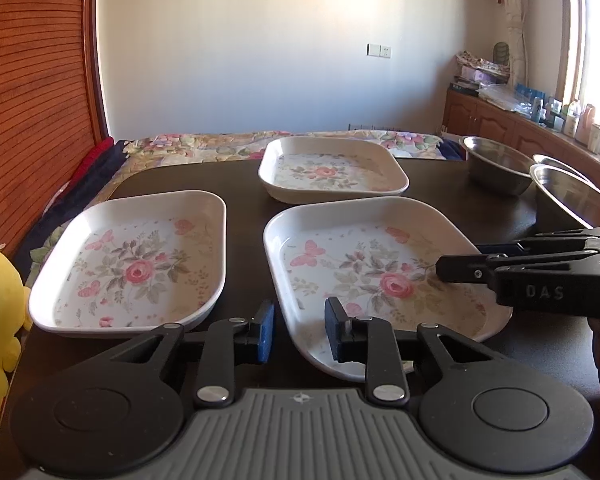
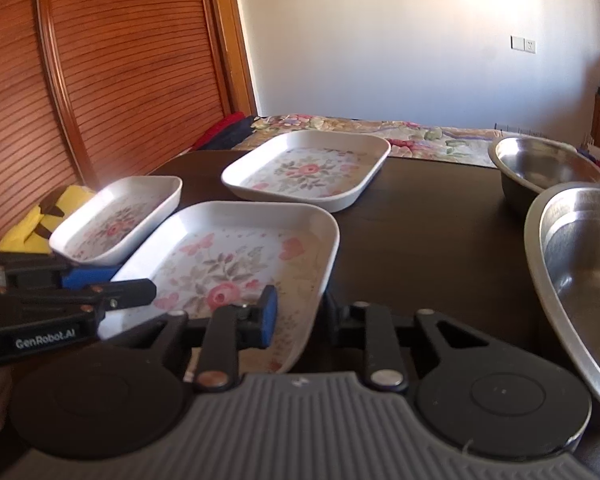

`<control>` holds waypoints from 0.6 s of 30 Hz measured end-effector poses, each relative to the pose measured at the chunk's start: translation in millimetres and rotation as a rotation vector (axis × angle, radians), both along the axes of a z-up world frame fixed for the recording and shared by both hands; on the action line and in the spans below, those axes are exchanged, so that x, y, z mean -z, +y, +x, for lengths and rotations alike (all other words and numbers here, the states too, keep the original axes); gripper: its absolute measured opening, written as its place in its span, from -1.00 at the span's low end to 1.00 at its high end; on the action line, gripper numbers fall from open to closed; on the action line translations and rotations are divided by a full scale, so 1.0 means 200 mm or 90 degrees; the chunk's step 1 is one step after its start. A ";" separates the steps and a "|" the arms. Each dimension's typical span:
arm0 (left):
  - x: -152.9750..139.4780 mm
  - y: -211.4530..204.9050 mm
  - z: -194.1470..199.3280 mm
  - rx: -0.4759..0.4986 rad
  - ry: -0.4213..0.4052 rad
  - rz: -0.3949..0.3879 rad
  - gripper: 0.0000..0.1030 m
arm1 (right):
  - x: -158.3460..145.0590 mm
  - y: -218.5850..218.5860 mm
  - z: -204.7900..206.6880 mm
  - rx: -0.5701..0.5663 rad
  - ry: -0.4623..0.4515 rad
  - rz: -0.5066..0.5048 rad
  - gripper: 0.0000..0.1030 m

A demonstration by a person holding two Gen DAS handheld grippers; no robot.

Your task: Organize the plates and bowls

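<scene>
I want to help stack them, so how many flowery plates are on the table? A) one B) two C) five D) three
D: three flowery plates lie apart on the dark table: one at the near left, one at the near middle and one farther back.

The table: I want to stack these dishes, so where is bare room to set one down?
The widest bare patch of the table lies between the near floral plate and the steel bowls, behind the right gripper. A narrow strip separates the near plate from the left plate. The right edge is crowded with bowls.
</scene>
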State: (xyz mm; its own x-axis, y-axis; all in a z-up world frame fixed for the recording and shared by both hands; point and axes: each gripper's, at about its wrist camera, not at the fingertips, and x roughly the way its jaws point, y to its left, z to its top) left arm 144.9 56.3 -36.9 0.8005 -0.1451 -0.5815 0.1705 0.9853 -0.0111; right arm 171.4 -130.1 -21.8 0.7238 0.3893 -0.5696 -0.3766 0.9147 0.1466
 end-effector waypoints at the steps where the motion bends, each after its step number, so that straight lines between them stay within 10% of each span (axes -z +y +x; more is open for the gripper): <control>1: 0.00 0.00 0.00 -0.001 0.001 0.000 -0.43 | 0.00 -0.01 0.00 0.002 0.003 0.005 -0.54; 18: -0.06 -0.04 -0.22 0.014 -0.017 -0.012 -0.54 | -0.02 -0.09 -0.19 0.015 0.002 0.056 -0.63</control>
State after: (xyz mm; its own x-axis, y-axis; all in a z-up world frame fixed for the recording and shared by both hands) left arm 101.0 48.6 -24.1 0.8120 -0.1743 -0.5570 0.1932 0.9808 -0.0254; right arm 132.5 -147.9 -18.0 0.7316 0.4207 -0.5365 -0.3540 0.9069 0.2285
